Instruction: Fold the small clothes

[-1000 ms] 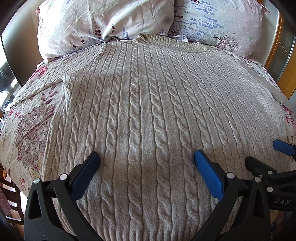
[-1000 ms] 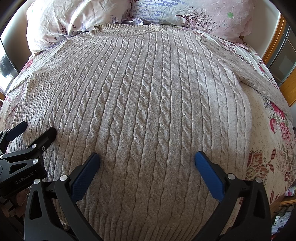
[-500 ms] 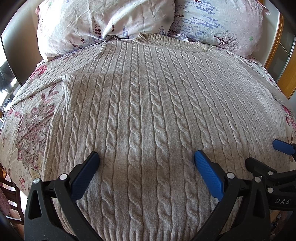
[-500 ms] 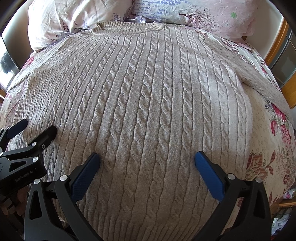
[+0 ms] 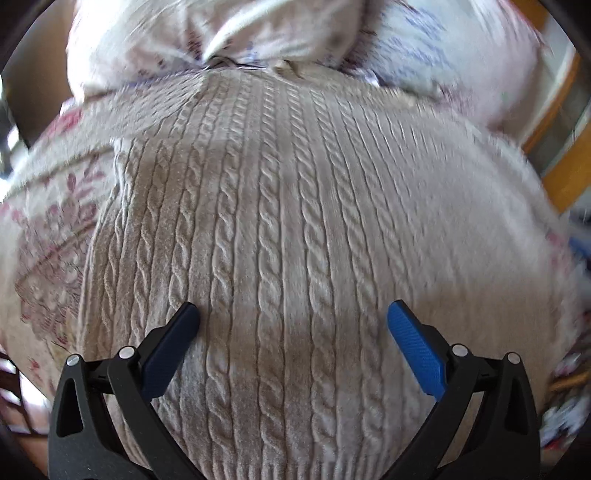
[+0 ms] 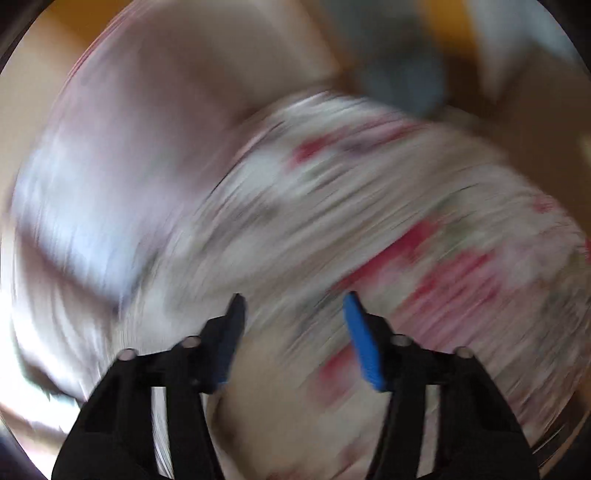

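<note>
Beige cable-knit sweater (image 5: 288, 229) lies flat on the bed, front up, filling most of the left wrist view. Knit is thick and soft-looking, with raised rope-like cables running in parallel columns from the ribbed hem at the near edge up to the rounded collar (image 5: 295, 72) at the far end. Between the cables, plain flat stitch. One sleeve (image 5: 122, 118) stretches out to the left, lying across the floral bedspread (image 5: 48, 251), a pale cloth printed with dusky pink flowers. Two pillows (image 5: 192, 33) in crinkled pale fabric with small floral print sit just beyond the collar, touching it. Wooden trim in orange-brown shows at the far right edge. Left tool (image 5: 293, 325) sits low over the near part of the sweater body, its two black arms with ridged blue pads (image 5: 413, 345) spread wide apart, nothing between them. Right wrist view is heavily smeared by motion blur; only streaks of white, pink and red floral cloth (image 6: 406, 229) can be made out, with tan and grey patches at the far side that cannot be identified. Right tool (image 6: 293, 306) shows sharp against the blur, fingers parted with a clear gap, gripping nothing; sweater not recognisable in that view.
</note>
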The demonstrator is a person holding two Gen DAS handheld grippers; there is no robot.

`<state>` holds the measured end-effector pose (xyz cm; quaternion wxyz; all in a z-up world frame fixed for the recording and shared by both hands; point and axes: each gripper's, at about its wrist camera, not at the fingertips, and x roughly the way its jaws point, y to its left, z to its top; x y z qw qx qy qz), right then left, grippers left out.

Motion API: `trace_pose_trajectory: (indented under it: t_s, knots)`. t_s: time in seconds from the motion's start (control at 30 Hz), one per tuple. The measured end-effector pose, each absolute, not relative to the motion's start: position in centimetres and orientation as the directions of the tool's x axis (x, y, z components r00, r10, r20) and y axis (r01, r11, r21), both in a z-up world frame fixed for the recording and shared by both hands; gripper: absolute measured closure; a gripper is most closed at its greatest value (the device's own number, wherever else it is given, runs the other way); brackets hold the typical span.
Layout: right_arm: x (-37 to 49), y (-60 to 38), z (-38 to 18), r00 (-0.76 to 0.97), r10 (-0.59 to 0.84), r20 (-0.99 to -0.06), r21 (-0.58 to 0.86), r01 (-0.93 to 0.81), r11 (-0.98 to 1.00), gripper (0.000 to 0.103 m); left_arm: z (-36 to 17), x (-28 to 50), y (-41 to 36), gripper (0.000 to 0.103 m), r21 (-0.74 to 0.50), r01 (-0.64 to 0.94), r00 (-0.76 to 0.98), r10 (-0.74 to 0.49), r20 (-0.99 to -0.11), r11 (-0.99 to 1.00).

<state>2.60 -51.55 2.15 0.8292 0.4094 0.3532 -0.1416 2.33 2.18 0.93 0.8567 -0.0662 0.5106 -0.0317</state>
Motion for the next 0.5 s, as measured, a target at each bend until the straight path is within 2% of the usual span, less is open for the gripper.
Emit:
trace_pose_trajectory:
  t_s: [0.07, 0.2, 0.37, 0.47, 0.5]
  knots:
    - [1.8, -58.7, 0.2, 0.706, 0.0, -0.708, 0.635, 0.637, 0.437, 0.06, 1.4, 3.2, 3.3, 0.002, -0.21, -0.055, 0.467, -0.161, -0.869, 0.976]
    - [1.1, -64.7, -2.4, 0.704, -0.019, -0.71, 0.681, 0.692, 0.24, 0.06, 3.0, 4.2, 6.0, 0.002, -0.274, -0.162, 0.521, -0.154, -0.84, 0.948]
    - [1.8, -66.9, -3.9, 0.746, -0.018, -0.666, 0.735, 0.66, 0.156, 0.062, 4.0, 4.7, 10.5, 0.002, -0.309, -0.331, 0.542, -0.088, -0.836, 0.891]
    - [3.1, -67.2, -4.1, 0.714, -0.023, -0.7, 0.699, 0.691, 0.184, 0.095, 4.4, 4.6, 13.8, 0.002, -0.315, -0.421, 0.547, -0.039, -0.836, 0.851]
    - [3.8, -66.9, -3.5, 0.695, -0.045, -0.717, 0.671, 0.707, 0.223, 0.095, 4.5, 4.7, 15.0, 0.002, -0.314, -0.447, 0.547, -0.021, -0.837, 0.838]
